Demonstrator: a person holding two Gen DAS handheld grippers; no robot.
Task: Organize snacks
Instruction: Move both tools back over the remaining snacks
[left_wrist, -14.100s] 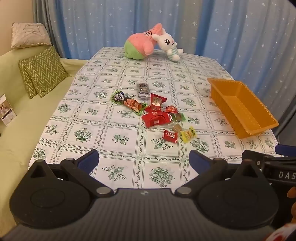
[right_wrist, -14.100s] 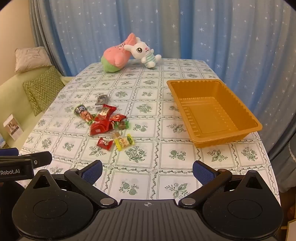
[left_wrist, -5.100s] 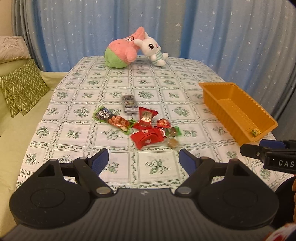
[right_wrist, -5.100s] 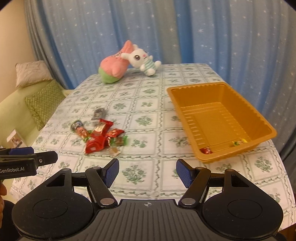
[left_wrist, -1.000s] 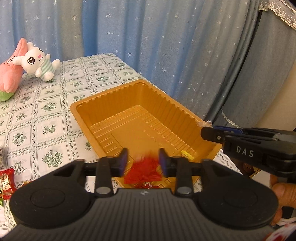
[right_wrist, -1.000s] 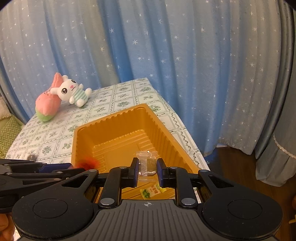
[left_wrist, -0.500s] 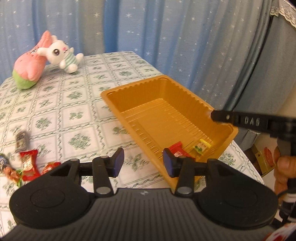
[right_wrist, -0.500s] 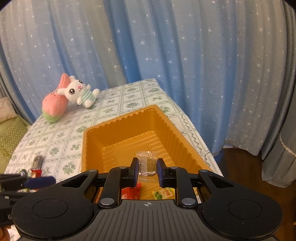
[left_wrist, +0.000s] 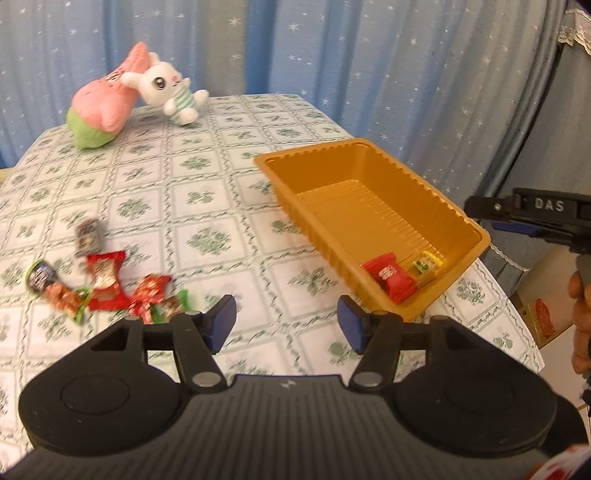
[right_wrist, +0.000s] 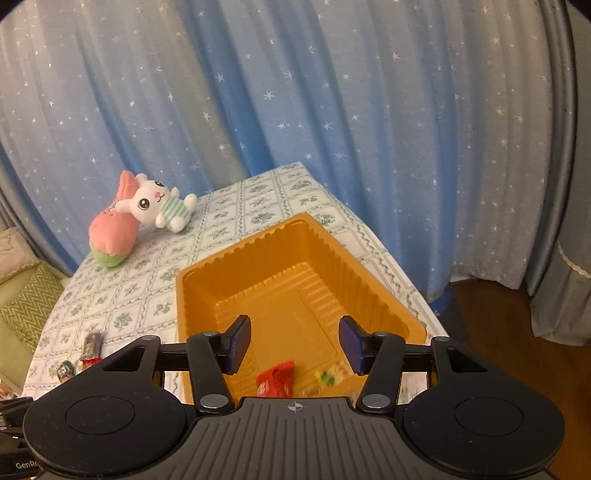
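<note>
Tray (right_wrist: 373, 280) beneath right gripper (right_wrist: 294, 345)

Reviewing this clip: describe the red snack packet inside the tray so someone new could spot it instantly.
Find the orange tray at the table's right edge, then look into its near corner. The red packet lies flat on the tray floor there, beside a smaller yellow-green packet. It is the larger of the two and solid red.

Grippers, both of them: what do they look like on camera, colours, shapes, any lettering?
Both match: a ribbed dark grey body flanked by two round black housings, black linkage arms with silver pivot pins, blue pads on the fingertips. The left gripper and right gripper carry a small crosshair mark; white "DAS" shows on the right gripper's side, partial "GenR" on the left's. A bare hand shows.
</note>
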